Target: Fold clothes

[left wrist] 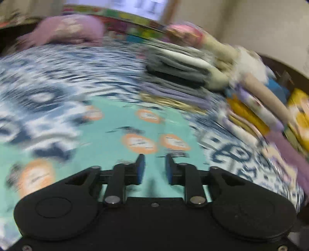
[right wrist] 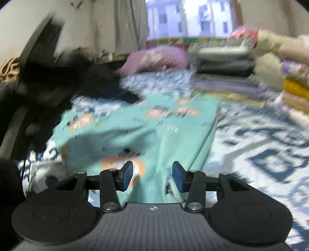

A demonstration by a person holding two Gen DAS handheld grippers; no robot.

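Observation:
A mint-green garment (left wrist: 115, 131) with orange printed patches lies spread on a blue-and-white patterned bedspread (left wrist: 38, 92). My left gripper (left wrist: 154, 157) hovers low over it, open, with nothing between the blue pads. In the right wrist view the same garment (right wrist: 139, 125) lies partly folded, a ridge running toward the camera. My right gripper (right wrist: 152, 164) is open just above its near edge, the cloth showing between the fingers but not pinched. At the left of that view the other gripper (right wrist: 44, 63) appears as a dark blur. Both views are motion-blurred.
Stacks of folded clothes (left wrist: 177, 77) (right wrist: 224, 63) stand at the far side of the bed, with yellow and purple piles (left wrist: 251, 112) to the right. A pink pillow (left wrist: 73, 30) (right wrist: 154, 59) lies at the back under a window (right wrist: 189, 17).

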